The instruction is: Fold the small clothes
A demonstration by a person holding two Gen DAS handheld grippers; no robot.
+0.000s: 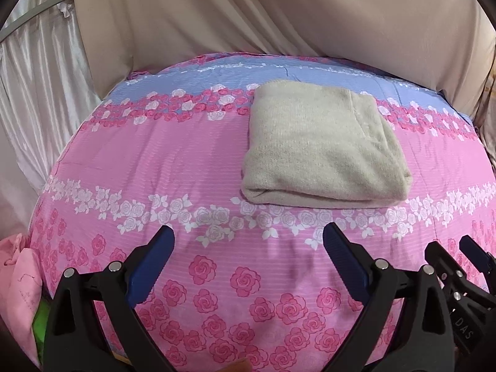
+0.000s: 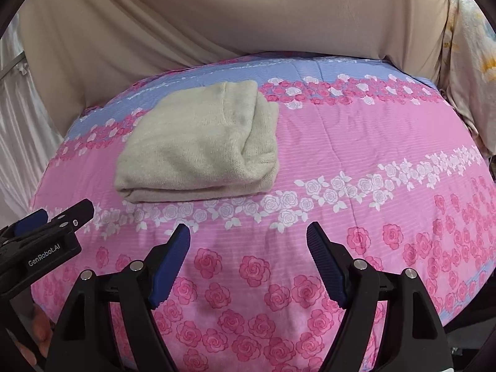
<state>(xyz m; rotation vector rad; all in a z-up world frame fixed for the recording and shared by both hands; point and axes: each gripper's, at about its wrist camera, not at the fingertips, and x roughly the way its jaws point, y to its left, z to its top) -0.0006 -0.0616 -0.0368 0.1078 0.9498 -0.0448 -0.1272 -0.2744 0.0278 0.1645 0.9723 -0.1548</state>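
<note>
A beige knitted garment point(image 1: 322, 148) lies folded into a thick rectangle on the pink rose-patterned bed cover point(image 1: 155, 161). In the right wrist view the same folded garment point(image 2: 201, 142) sits left of centre. My left gripper point(image 1: 248, 238) hovers over the cover in front of the garment, open, with nothing between its blue pads. My right gripper point(image 2: 248, 235) stands open and empty as well, nearer than the garment and to its right. The left gripper point(image 2: 52, 217) shows side-on at the left edge of the right wrist view.
Beige draped fabric point(image 1: 279, 15) hangs behind the bed. White satin curtain point(image 1: 34, 86) falls at the left. Pink clothes point(image 1: 18, 279) are piled at the cover's lower left edge. A floral cloth point(image 2: 471, 46) hangs at the far right. The right gripper's tip point(image 1: 474, 254) pokes in beside mine.
</note>
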